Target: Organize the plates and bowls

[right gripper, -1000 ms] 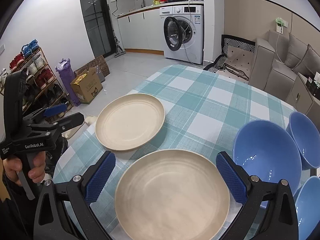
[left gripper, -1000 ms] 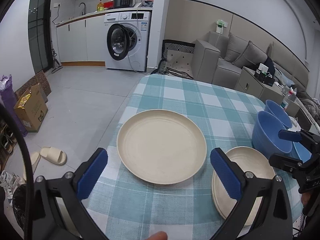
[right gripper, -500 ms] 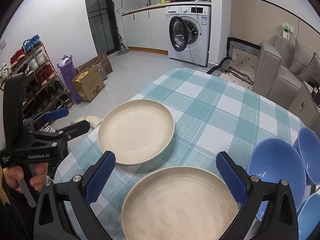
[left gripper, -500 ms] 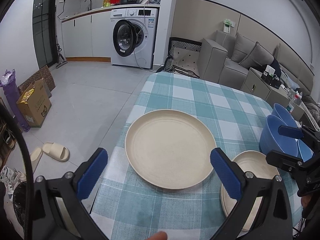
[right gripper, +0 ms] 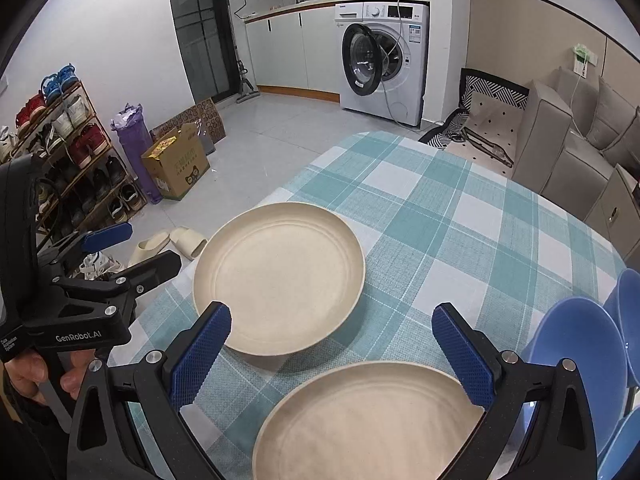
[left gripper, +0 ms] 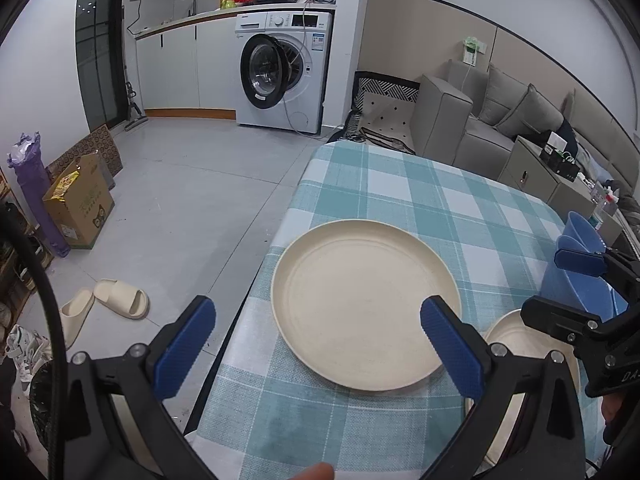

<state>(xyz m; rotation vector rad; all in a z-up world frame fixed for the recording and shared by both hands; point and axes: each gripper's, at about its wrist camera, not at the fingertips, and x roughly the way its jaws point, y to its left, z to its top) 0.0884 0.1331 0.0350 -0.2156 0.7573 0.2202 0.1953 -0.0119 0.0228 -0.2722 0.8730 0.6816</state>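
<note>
Two cream plates lie on the checked tablecloth. The far-left plate (left gripper: pixel 364 304) (right gripper: pixel 280 276) sits near the table's left edge. The second plate (right gripper: pixel 368 420) (left gripper: pixel 508 336) lies close in front of my right gripper (right gripper: pixel 336 356), which is open and empty above its near rim. My left gripper (left gripper: pixel 320 348) is open and empty, hovering at the table's left edge, its right finger over the first plate's rim. Blue bowls (right gripper: pixel 576 344) (left gripper: pixel 576 276) stand at the right.
The table (right gripper: pixel 460 216) has its left edge (left gripper: pixel 240 304) under my left gripper, with floor, slippers (left gripper: pixel 116 304) and a cardboard box (left gripper: pixel 80 208) below. A shoe rack (right gripper: pixel 60 152), washing machine (right gripper: pixel 384 60) and sofa (left gripper: pixel 492 120) surround the table.
Both grippers have drawn back and leftward from the plates. The left gripper now hangs over the table's left edge. Both stay open.
</note>
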